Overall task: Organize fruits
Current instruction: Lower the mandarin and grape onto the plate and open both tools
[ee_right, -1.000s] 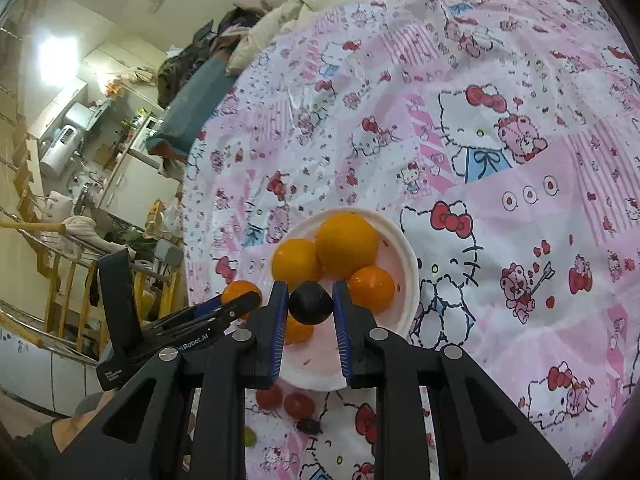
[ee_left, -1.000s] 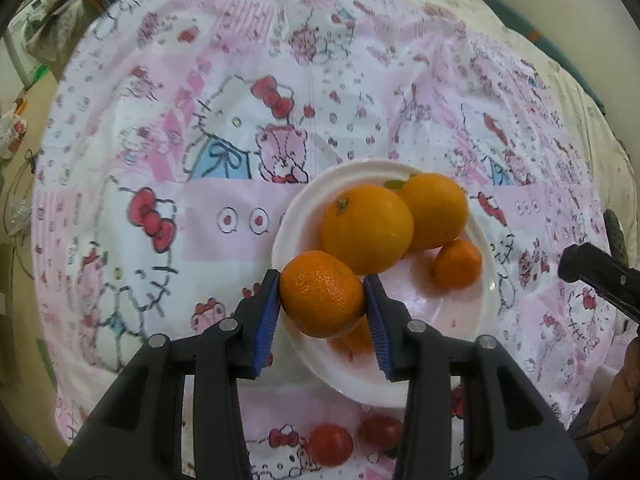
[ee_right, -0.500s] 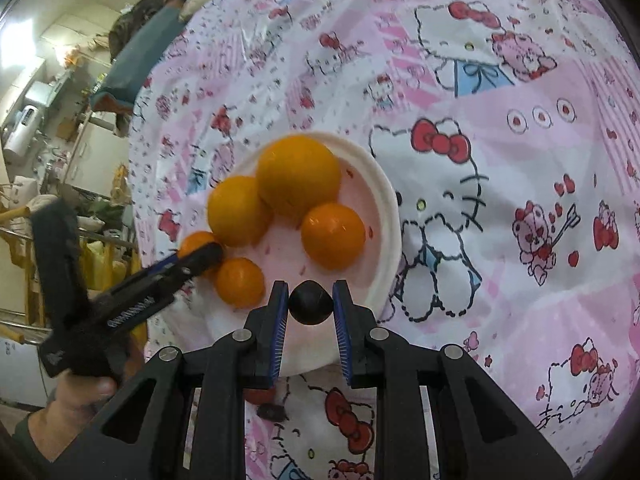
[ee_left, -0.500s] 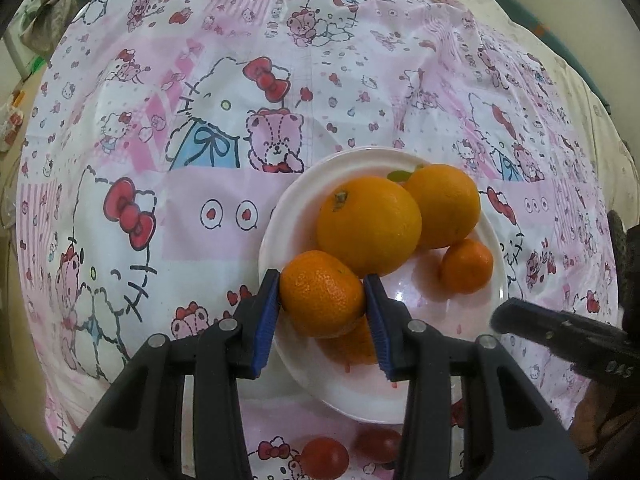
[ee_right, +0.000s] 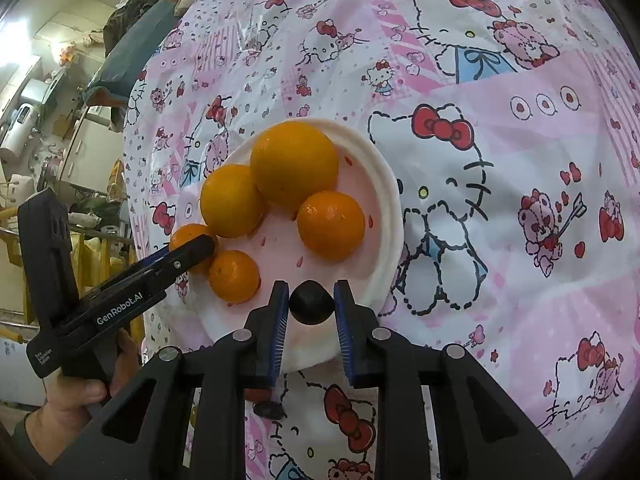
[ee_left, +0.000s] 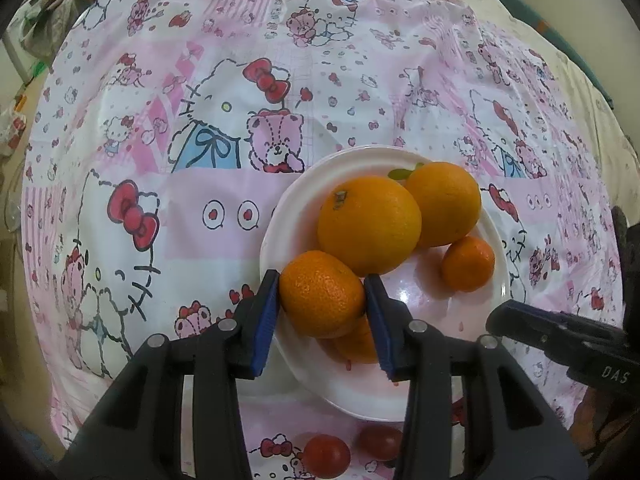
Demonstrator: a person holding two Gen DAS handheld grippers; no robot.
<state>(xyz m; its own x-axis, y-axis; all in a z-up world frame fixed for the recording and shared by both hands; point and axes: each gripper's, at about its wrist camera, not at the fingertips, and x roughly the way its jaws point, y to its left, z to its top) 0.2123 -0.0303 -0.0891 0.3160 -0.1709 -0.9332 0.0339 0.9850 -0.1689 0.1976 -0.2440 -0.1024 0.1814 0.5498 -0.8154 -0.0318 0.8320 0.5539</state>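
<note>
A white plate (ee_left: 280, 216) on the pink cartoon-print cloth holds two large oranges (ee_left: 370, 224) (ee_left: 444, 204) and small mandarins (ee_left: 468, 264). My left gripper (ee_left: 322, 280) is shut on a mandarin (ee_left: 320, 296) over the plate's left part, with another mandarin (ee_left: 356, 346) half hidden below it. In the right wrist view, my right gripper (ee_right: 311, 292) has a small dark round fruit (ee_right: 311, 303) between its pads, low over the plate's near rim (ee_right: 384, 280). Its jaws are starting to open, and the pads still touch the fruit.
Two red cherry tomatoes (ee_left: 326, 456) (ee_left: 378, 442) lie on the cloth just in front of the plate. A second dark fruit (ee_right: 270, 410) lies there too. A person's hand (ee_right: 80, 392) holds the left gripper (ee_right: 192, 248). Cluttered furniture stands beyond the bed's left edge.
My right gripper came down with the dark fruit from above the plate to its near rim. The left gripper kept its grip on the mandarin and barely moved.
</note>
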